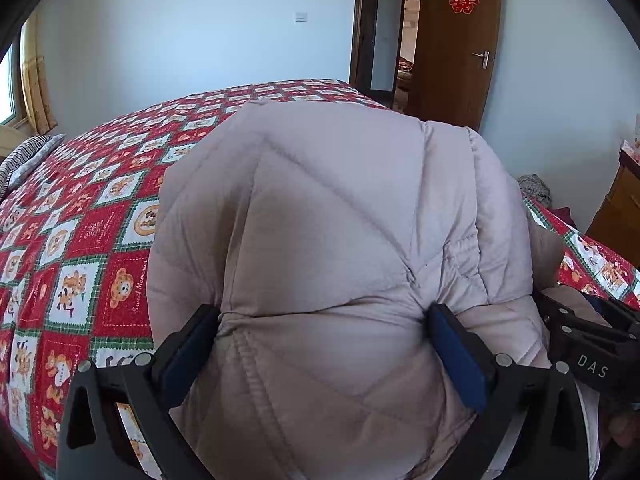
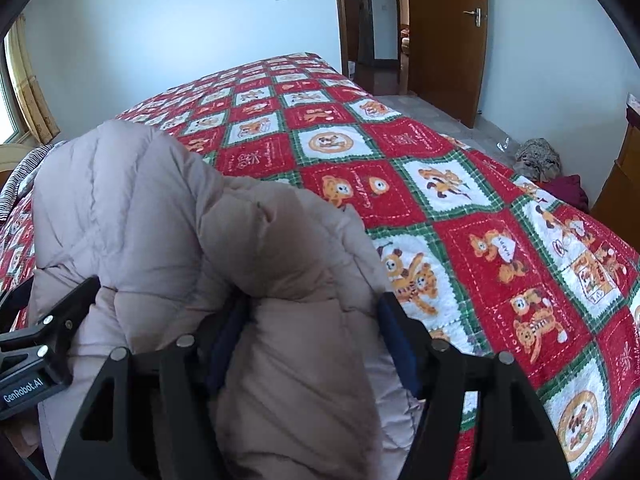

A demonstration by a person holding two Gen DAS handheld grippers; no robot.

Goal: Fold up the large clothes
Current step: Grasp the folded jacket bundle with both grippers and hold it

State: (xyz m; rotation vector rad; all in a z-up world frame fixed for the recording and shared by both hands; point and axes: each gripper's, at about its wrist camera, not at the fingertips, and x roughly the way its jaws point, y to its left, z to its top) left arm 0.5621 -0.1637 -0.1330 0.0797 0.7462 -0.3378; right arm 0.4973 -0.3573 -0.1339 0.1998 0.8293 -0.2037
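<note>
A bulky pale grey-pink quilted jacket (image 1: 340,208) is bunched up over a bed with a red, white and green bear-print quilt (image 1: 80,232). My left gripper (image 1: 324,320) is shut on a thick fold of the jacket, which bulges between its blue pads. My right gripper (image 2: 314,312) is shut on another fold of the same jacket (image 2: 152,208). The two grippers are close side by side: the right one shows at the right edge of the left wrist view (image 1: 592,336), the left one at the left edge of the right wrist view (image 2: 36,344).
The quilt (image 2: 460,200) stretches far and right of the jacket. A striped pillow (image 1: 24,160) lies at the bed's left end. An open wooden door (image 1: 460,48), a wooden cabinet (image 1: 620,208) and a heap of clothes (image 2: 536,160) on the floor stand beyond the bed.
</note>
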